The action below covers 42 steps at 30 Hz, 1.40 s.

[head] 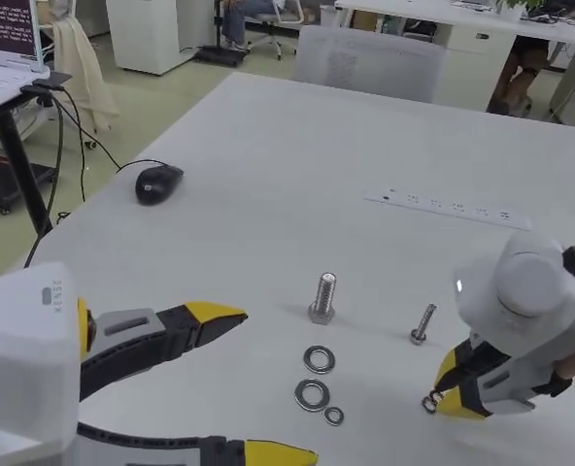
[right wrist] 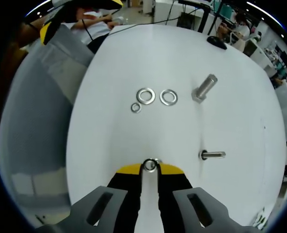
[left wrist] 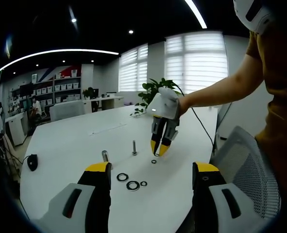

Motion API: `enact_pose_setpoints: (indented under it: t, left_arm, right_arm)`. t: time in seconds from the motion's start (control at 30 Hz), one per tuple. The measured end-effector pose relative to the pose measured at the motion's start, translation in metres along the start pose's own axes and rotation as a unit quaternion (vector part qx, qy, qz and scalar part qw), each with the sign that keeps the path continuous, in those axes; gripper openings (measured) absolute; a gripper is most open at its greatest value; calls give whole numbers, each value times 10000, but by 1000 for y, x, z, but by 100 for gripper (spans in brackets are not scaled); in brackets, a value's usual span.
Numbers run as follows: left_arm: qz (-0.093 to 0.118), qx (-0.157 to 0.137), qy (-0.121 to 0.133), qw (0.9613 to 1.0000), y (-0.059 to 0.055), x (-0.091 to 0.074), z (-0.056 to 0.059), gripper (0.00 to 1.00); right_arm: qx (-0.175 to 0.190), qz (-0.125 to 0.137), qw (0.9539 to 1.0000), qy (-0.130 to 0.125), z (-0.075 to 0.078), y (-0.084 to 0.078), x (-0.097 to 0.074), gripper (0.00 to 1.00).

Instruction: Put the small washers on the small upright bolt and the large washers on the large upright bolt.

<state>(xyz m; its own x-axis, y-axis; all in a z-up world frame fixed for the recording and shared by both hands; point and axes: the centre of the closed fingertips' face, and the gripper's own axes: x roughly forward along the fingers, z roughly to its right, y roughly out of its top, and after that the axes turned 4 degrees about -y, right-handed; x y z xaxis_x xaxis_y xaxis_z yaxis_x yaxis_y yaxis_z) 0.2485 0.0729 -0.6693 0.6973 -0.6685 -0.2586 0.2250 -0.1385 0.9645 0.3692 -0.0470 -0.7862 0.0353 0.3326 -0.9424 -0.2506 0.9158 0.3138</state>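
Just right of the large hex-head threaded steel bolt, pinching a small flat steel washer in the shut yellow-tipped jaws of the right gripper. Left of that bolt, gaping wide and empty-jawed with the left gripper; before it, two large shiny washers.

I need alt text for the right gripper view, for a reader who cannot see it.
The right gripper pinches a small washer between its tips over a white table. Ahead stand a large bolt and a small bolt; two large washers and another small washer lie nearby.
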Motion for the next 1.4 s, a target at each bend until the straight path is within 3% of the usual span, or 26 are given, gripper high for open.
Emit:
enact_pose_setpoints:
  t: [0.67,1.03,1.4]
  left_arm:
    - [-31,-66,-37,10000,-4,4,-5,68]
    - [-75,-101,-23,9999,-5,7,-10,68]
    - [-81,-161,34,9998,-8,6,-14,68]
  right_arm:
    - [24,-15,9986,-526,63,3,-26,11]
    - [-62,16,9983,-576,83,11,-23,11]
    - [-157,-29,9987,-489,89,17,-13,11]
